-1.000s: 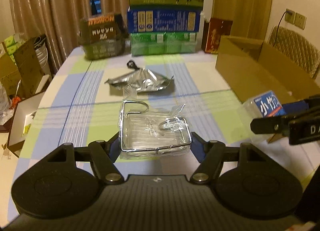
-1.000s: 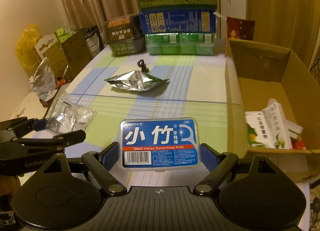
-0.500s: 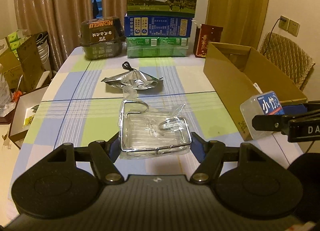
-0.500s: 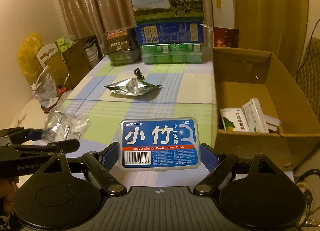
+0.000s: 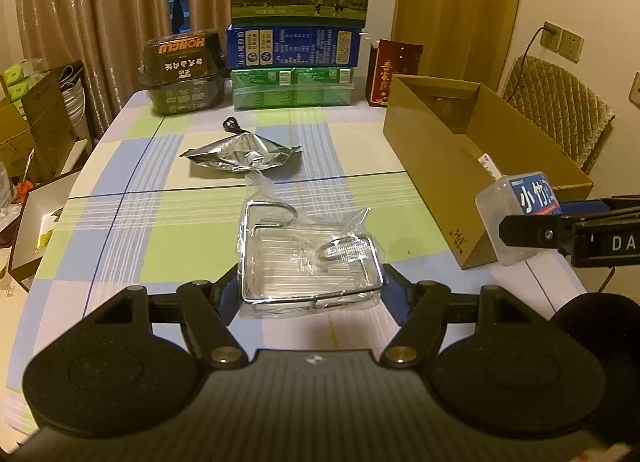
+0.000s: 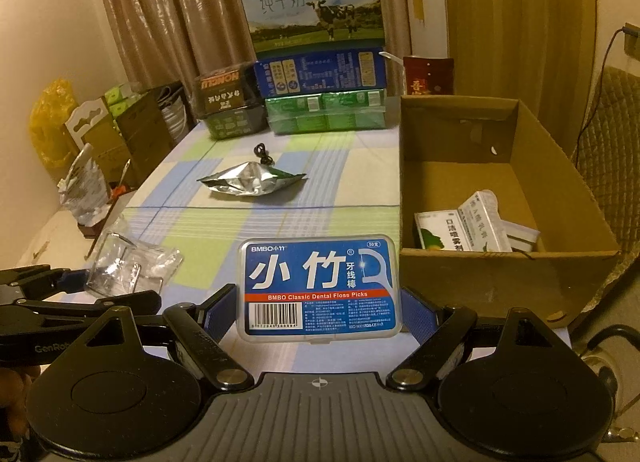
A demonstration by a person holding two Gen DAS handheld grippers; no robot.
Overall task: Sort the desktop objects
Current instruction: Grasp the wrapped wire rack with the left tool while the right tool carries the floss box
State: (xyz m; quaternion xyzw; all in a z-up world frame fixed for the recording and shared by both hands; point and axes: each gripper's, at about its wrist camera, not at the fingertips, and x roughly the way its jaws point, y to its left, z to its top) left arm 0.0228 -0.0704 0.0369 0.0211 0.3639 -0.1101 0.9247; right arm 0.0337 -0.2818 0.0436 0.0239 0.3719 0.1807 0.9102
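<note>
Your left gripper point(image 5: 310, 290) is closed on a chrome wire rack sealed in a clear plastic bag point(image 5: 308, 262). In the left wrist view the rack sits at centre frame, raised off the table, with both blue finger pads against its sides and its hooked wire end pointing toward the top of the frame.

Your right gripper point(image 6: 318, 314) is closed on a flat translucent plastic box with a blue dental floss pick label point(image 6: 318, 290). In the right wrist view the box fills the lower centre, label facing the camera, with a blue pad against each short side. The same box point(image 5: 516, 214) appears at the right edge of the left wrist view, in front of the near end of the box wall.

An open brown cardboard box point(image 6: 552, 166) occupies the right half of the right wrist view. Several white and green cartons point(image 6: 460, 228) lie on its floor at the near end. The floss box is just left of its near corner, outside it.

On the checked blue, green and white tablecloth point(image 5: 120, 222), a crumpled silver foil pouch point(image 5: 242, 156) lies above the rack in the frame, with a small black coiled cable point(image 5: 232, 126) just beyond it. A stack of printed cartons point(image 5: 296, 34) stands at the top centre, against the curtains.
</note>
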